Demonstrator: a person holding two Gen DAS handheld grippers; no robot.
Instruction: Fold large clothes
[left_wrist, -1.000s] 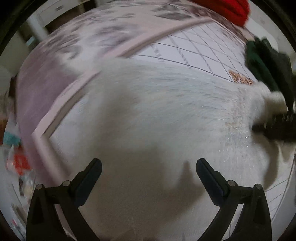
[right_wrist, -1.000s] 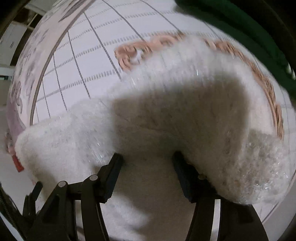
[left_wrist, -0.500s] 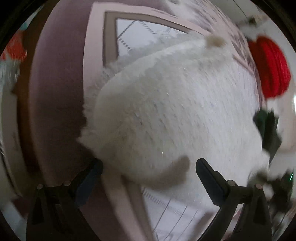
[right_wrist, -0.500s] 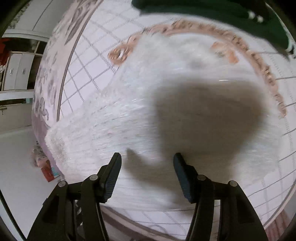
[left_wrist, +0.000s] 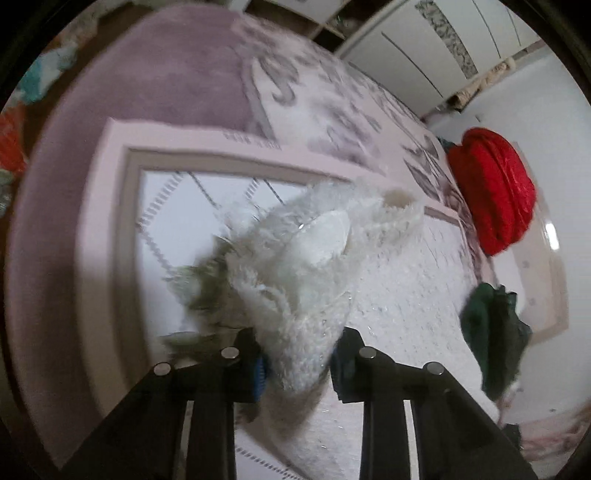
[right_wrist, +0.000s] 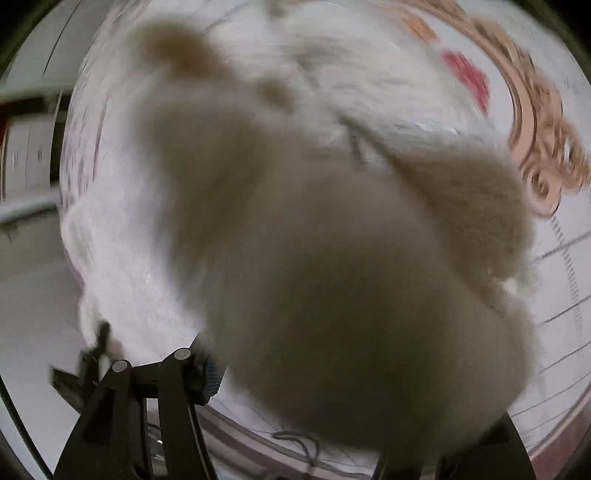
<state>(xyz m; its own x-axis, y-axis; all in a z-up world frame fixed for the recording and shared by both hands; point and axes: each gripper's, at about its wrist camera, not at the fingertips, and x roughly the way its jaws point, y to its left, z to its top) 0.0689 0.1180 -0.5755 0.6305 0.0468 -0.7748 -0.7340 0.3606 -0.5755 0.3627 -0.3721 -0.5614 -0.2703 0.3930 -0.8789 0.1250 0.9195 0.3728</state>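
Since a second ago the left gripper (left_wrist: 299, 363) went from spread fingers over flat fabric to fingers clamped on a bunched edge of the white fuzzy garment (left_wrist: 317, 258), now lifted into a peak. Right gripper: left finger (right_wrist: 210, 373) shows, the other is buried under fabric, so cannot tell if it grips or not. White fuzzy garment in the right view (right_wrist: 332, 277) now fills nearly the whole frame, shadowed and motion-blurred, draped over the fingers; earlier it lay lower and flatter.

Left view only: rest of the garment spreads right across the bed (left_wrist: 166, 206), a grid-pattern cover with pink border. Red folded clothes (left_wrist: 495, 192) sit at the far right, dark green garment (left_wrist: 491, 332) nearer, both apart from the white one. White wardrobe (left_wrist: 424, 55) behind.

Right view only: orange ornamental print (right_wrist: 539, 147) on the cover at upper right, drawers (right_wrist: 26, 155) at left edge.
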